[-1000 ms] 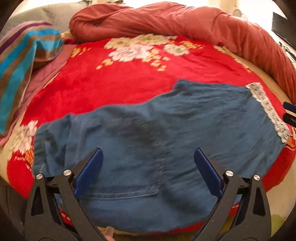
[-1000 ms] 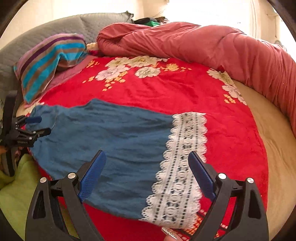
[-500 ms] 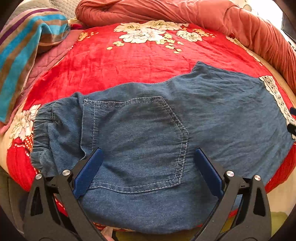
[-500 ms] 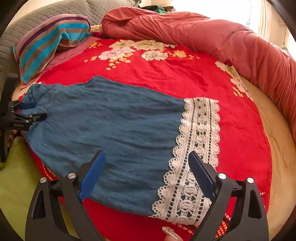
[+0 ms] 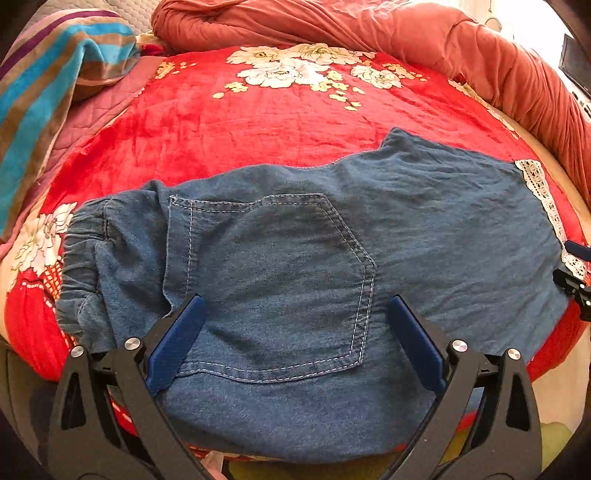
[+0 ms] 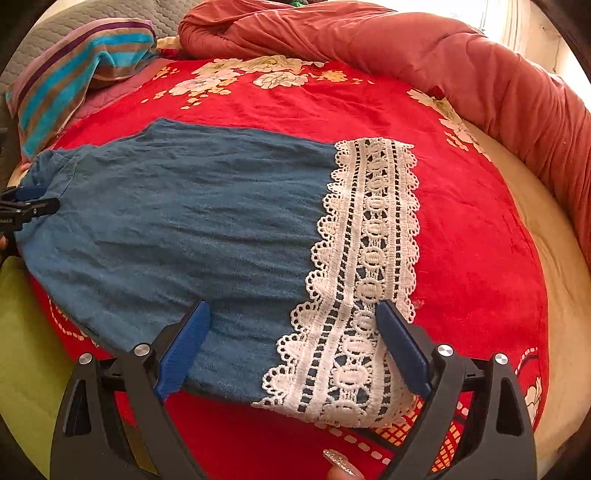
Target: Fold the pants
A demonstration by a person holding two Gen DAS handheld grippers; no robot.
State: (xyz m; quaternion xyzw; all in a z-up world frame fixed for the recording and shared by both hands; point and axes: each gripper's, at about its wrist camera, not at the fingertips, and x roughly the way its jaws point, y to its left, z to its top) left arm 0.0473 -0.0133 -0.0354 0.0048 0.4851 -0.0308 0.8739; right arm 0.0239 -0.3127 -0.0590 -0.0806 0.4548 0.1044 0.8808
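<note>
Blue denim pants (image 5: pixel 295 258) lie flat on the red floral blanket (image 5: pixel 258 122), waistband at the left, back pocket (image 5: pixel 269 288) facing up. The white lace hem (image 6: pixel 369 258) is at the right end. My left gripper (image 5: pixel 293 306) is open, hovering over the pocket near the bed's front edge. My right gripper (image 6: pixel 293 310) is open, straddling the join of denim (image 6: pixel 184 229) and lace. The left gripper also shows at the left edge of the right wrist view (image 6: pixel 26 206).
A rolled rust-red duvet (image 5: pixel 369 26) runs along the back and right of the bed. A striped pillow (image 5: pixel 48 81) lies at the back left. Yellow-green fabric (image 6: pixel 22 332) lies below the bed's front edge.
Both grippers have dropped closer to the pants and stay open. The pants lie where they were.
</note>
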